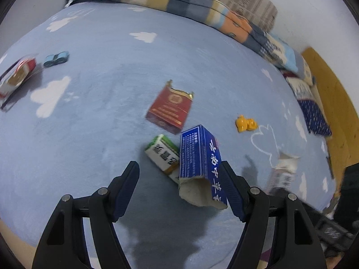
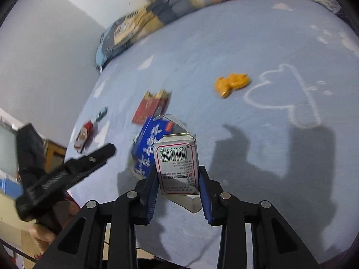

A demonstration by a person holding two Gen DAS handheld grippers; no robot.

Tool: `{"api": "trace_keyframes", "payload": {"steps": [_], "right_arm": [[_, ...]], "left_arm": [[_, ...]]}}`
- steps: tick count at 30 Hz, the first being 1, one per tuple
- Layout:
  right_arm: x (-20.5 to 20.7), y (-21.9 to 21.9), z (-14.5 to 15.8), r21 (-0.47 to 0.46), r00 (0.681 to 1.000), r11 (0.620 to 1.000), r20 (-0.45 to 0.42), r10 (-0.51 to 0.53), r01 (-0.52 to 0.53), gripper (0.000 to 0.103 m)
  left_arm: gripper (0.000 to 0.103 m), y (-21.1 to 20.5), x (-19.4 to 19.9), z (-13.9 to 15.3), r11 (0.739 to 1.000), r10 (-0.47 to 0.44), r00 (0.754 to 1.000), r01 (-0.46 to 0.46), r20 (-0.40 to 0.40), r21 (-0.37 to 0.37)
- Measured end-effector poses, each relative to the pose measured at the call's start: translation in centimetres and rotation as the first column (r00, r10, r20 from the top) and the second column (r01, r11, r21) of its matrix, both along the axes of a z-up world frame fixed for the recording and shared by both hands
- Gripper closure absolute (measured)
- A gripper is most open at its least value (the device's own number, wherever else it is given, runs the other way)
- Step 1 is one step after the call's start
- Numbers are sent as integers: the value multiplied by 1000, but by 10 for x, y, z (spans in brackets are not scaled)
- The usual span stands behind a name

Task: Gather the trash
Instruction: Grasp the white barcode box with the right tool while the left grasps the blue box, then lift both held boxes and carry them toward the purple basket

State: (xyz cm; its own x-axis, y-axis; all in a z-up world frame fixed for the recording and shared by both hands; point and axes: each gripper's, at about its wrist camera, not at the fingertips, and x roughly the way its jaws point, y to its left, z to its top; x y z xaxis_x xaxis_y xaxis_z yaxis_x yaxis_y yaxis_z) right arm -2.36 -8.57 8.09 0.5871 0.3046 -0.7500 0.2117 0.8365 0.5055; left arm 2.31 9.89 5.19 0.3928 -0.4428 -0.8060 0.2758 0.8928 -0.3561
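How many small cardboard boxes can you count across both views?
5: a red box mid-bed, a green-and-white box touching a blue box, a red-and-white box far left, a white box in the right gripper. Others may be hidden.

Torn blue box (image 1: 200,157) leans on green-white box (image 1: 162,154), red pack (image 1: 170,107) lies flat nearby.

A light blue plush bedsheet printed with white clouds (image 1: 89,112) spreads beneath the jaws and all around them. In the left wrist view, a small yellow plastic toy figure (image 1: 245,123) lies on it ahead of the jaws and to their right. A little teal toy car (image 1: 56,58) sits far ahead to their left. A folded patchwork blanket in blue, tan and orange (image 1: 202,6) runs along the far edge, well beyond the jaws, against a pale grey wall (image 2: 44,56).
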Motion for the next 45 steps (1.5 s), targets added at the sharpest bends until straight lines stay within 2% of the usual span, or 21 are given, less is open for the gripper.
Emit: {"api": "trace_keyframes", "payload": {"steps": [4,7,11,15,17,18,19,20,24,27,33,45], "right_arm": [[-12,-14,9,-5,998,998,21,-65,65,67],[-16,-17,11,-45,997,996,32,-76,77,67],[-19,-26,15,-55,994,994,45,-95,97,67],[-21,-36,18,-58,991,991,61,-120,124,67],[-24,-39,19,-63,990,989,66,-127,132,67],[-24,-41,19,-65,989,989,66,-131,135,67],[-25,-43,19,-64,988,988,66,-138,142,67],[-26,-45,18,-62,988,987,65,-143,147,67],[-26,-51,17,-60,985,985,61,-159,162,67],[-26,-51,18,-60,985,984,66,-161,165,67],[-25,-45,19,-80,985,984,78,-151,157,67],[-27,-36,25,-127,987,983,109,-119,132,67]], "left_arm": [[31,-26,-3,-6,996,-60,998,57,34,71],[31,-46,-6,-18,986,-81,996,74,43,151],[31,-69,-7,-30,972,-122,991,108,54,210],[32,-81,-5,-39,956,-106,989,72,108,283],[43,-82,-4,-37,952,-100,986,56,135,301],[48,-82,-5,-36,952,-100,985,52,144,302],[60,-81,-5,-34,955,-103,984,56,146,292],[62,-78,-6,-31,959,-101,983,55,152,278],[65,-68,-9,-22,970,-98,984,62,146,233],[66,-57,-8,-15,983,-90,987,68,130,170],[66,-49,-17,7,994,-84,984,71,160,89],[66,-55,-46,40,992,-91,951,60,296,112]]}}
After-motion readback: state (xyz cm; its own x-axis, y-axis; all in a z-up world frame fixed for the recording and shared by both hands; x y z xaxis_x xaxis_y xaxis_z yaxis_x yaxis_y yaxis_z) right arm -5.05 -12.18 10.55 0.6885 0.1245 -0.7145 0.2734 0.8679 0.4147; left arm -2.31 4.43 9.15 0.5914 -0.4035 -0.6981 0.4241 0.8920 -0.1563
